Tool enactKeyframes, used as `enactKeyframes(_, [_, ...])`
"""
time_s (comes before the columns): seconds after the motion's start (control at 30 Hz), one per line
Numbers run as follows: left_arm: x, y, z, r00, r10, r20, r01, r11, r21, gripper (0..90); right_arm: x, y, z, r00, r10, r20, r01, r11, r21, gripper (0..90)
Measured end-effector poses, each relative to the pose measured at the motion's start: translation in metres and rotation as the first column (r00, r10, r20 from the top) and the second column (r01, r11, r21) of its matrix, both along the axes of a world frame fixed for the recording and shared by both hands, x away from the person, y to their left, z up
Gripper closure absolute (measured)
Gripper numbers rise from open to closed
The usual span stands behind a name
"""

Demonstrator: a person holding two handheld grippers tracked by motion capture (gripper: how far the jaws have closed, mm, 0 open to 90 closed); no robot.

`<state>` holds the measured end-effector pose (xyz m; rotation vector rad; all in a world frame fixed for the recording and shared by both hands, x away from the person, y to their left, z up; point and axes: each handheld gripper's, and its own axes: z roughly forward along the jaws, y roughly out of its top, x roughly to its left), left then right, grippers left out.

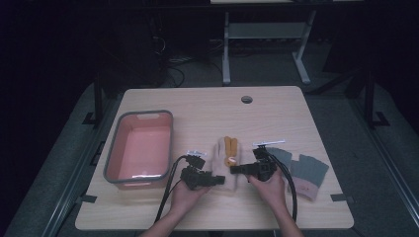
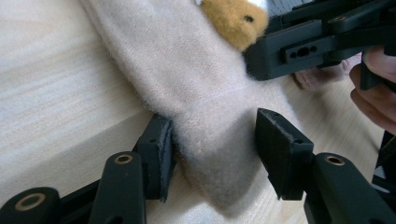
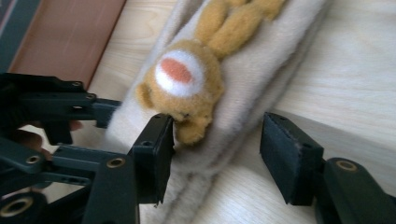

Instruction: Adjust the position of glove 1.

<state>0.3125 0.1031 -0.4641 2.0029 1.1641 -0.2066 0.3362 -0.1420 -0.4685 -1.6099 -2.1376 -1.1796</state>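
A cream fluffy mitten (image 1: 226,163) lies flat near the middle of the pale wooden surface (image 1: 207,106). Its long axis runs from 6 o'clock to 12 o'clock in the high view, cuff end toward the person, tip pointing away. A tan plush animal (image 1: 230,149) is sewn on its top.

The left tongs (image 1: 221,180) reach in from 9 o'clock at the cuff end. They are half open and straddle the mitten, one pad (image 2: 163,151) touching the fleece, the other just clear.

The right tongs (image 1: 234,169) reach in from 3 o'clock, fairly wide, around the mitten by the plush animal, not pressing.

A grey fingerless glove (image 1: 302,170) lies at 3 o'clock. A pink tub (image 1: 140,149) with a grey rim sits at 9 o'clock.
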Motion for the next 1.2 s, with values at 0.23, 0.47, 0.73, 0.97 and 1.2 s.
enactKeyframes(0.23, [0.004,-0.002,-0.001,0.9992,-0.007,-0.039,0.006,0.9998,-0.017,54.2,-0.004,0.009,-0.003,0.9997,-0.026,0.000,0.026,0.9996,-0.003,65.1])
enactKeyframes(0.47, [0.009,-0.002,-0.004,0.9979,-0.003,-0.065,0.000,0.9986,-0.053,61.6,-0.001,0.006,-0.010,0.9988,-0.015,-0.047,0.018,0.9982,0.057,77.7])
enactKeyframes(0.73, [0.011,-0.002,-0.003,0.9971,0.009,-0.075,-0.016,0.9959,-0.089,65.0,-0.001,0.004,-0.007,0.9993,-0.018,-0.034,0.020,0.9975,0.068,82.6])
enactKeyframes(0.97, [0.010,0.001,-0.001,0.9979,0.013,-0.064,-0.020,0.9935,-0.112,65.1,0.000,0.005,0.000,0.9995,-0.013,-0.029,0.015,0.9976,0.067,82.7])
enactKeyframes(1.2, [0.011,0.006,0.007,0.9988,0.011,-0.048,-0.017,0.9919,-0.126,65.2,0.000,0.005,0.009,0.9999,-0.001,-0.014,0.002,0.9956,0.094,82.8])
